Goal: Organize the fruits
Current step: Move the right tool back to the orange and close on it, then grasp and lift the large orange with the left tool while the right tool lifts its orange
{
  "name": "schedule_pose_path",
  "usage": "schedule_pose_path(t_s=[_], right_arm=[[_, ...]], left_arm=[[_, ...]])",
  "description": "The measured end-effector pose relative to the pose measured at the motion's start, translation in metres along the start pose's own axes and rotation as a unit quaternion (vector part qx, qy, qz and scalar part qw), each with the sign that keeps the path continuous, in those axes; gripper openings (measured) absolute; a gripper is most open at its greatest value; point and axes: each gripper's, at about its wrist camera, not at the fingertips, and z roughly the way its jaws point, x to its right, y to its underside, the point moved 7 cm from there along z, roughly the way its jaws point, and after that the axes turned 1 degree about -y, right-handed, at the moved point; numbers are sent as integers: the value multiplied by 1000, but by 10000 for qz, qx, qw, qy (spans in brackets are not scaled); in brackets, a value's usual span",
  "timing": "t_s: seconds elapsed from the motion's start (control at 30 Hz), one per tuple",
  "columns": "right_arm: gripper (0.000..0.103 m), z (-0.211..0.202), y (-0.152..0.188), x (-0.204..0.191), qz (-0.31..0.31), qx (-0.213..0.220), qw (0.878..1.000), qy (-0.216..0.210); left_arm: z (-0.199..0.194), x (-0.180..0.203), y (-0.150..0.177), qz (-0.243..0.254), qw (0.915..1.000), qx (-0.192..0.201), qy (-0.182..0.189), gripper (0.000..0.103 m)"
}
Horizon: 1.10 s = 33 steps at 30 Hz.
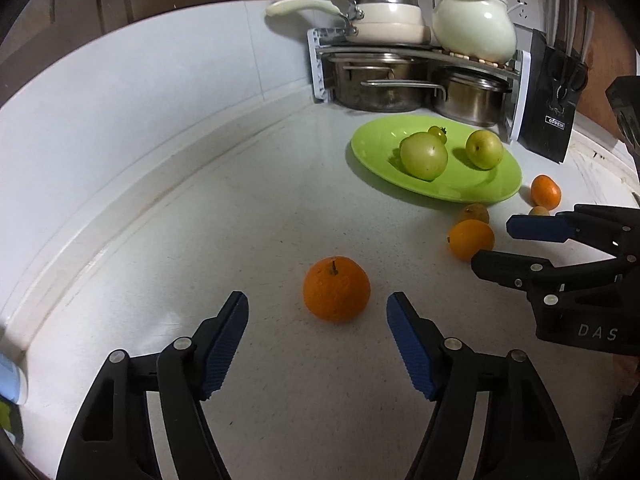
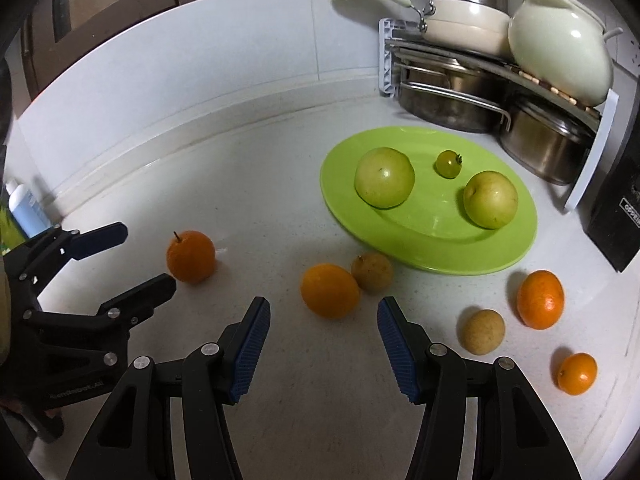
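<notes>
Flanking a stemmed orange, left gripper spread, right gripper spread near loose oranges, green plate beyond

Stemmed orange between parted left gripper pads, untouched; green plate at one o'clock.

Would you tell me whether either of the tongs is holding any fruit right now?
Nothing is held. The left tongs stand open around the stemmed orange; the right tongs are open before another orange.

Dim indoor light, soft shadows, sharp centre, fisheye-bent dark edges
</notes>
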Motion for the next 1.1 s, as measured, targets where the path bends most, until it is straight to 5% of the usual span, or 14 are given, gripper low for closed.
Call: schedule_pose_path(t_s=[0.73, 1.1], right_arm=[[40, 23, -3, 2, 43, -204, 9997, -95], [37, 21, -5, 0, -81, -160, 9998, -80]], left_arm=[[30, 6, -1, -385, 9982, -307, 355, 42], [25, 5, -1, -508, 9976, -294, 355, 41]])
